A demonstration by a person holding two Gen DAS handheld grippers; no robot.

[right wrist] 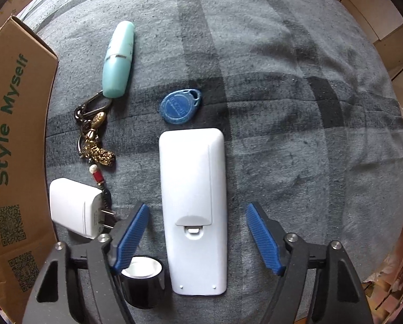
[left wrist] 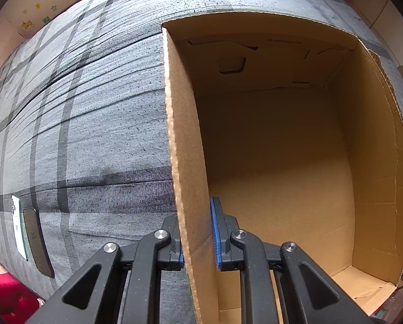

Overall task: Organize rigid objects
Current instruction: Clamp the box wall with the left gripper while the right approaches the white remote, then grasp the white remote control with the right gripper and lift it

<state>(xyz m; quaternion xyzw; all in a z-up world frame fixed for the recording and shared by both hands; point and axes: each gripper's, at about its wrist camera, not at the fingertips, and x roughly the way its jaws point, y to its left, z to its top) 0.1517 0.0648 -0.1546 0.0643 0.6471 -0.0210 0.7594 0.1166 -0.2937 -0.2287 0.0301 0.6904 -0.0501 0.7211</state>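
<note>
My left gripper is shut on the left wall of an open cardboard box, one finger outside and one inside. The box inside shows bare cardboard. My right gripper is open, its blue fingers either side of a white remote lying face down on the bed. Around it lie a blue key fob, a mint green tube, a gold keychain, a white charger plug and a black roll of tape.
The grey plaid bedcover carries everything. The box's outer wall, printed "Style Myself", stands at the left of the right wrist view. A white phone and a dark flat case lie at the bed's left edge.
</note>
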